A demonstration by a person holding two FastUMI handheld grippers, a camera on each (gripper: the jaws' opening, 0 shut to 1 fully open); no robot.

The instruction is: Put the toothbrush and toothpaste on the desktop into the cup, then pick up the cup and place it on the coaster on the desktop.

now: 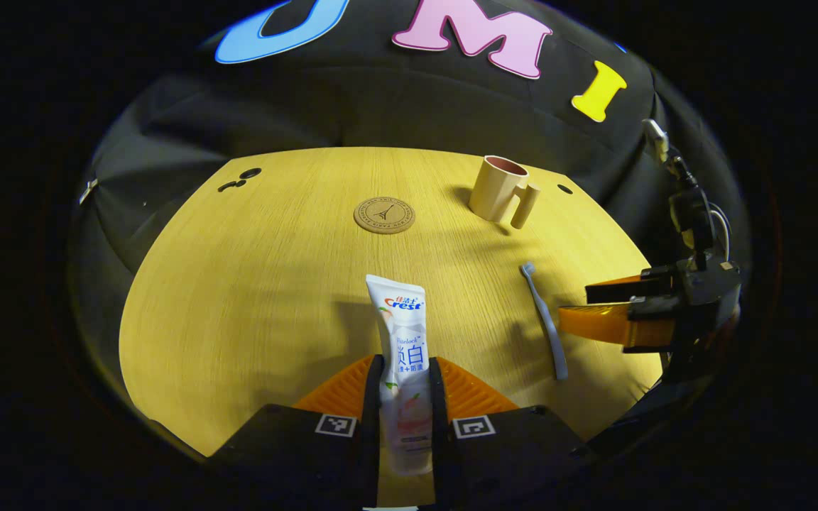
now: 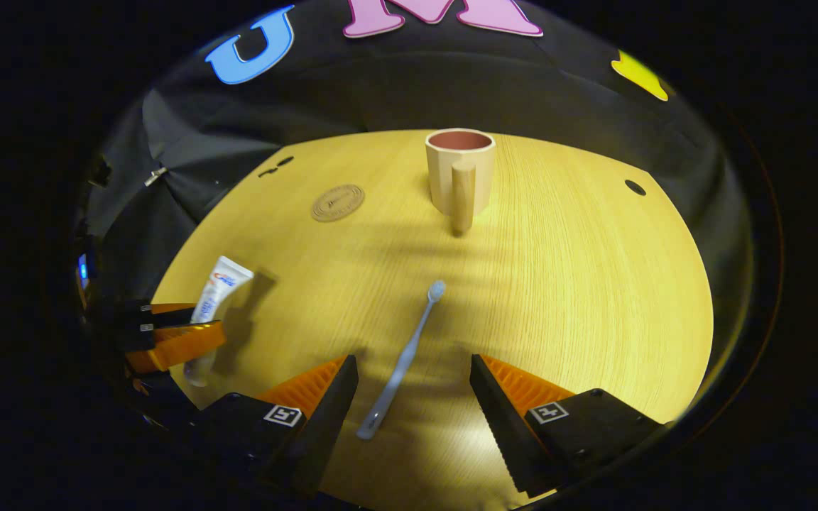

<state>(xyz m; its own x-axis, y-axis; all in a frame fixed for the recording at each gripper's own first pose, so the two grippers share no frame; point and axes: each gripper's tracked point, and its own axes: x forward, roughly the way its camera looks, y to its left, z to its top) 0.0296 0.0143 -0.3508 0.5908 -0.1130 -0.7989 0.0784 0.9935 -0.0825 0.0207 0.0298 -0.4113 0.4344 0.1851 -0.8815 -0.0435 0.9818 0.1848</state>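
Left gripper [image 1: 406, 372] clamps the toothpaste [image 1: 402, 341]; right gripper [image 2: 415, 380] is spread wide over the toothbrush [image 2: 403, 362].
Toothpaste: white glossy flat tube with printed label, near the tabletop's [image 1: 253, 284] front edge. Toothbrush: thin pale-blue plastic, lying flat toward the front edge, untouched between the fingers. Cup [image 2: 459, 170]: beige, pink inside, cylindrical peg handle, upright near the far edge. Coaster [image 1: 384, 214]: round, brown, embossed, left of cup. Tabletop is yellow wood grain.

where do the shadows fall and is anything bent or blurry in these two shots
Left gripper view: the cup casts a shadow leftward on the table, whose far edge bows from fisheye distortion; the toothpaste print stays sharp. Right gripper view: a bright glare patch near the toothbrush handle, and the coaster looks squashed.
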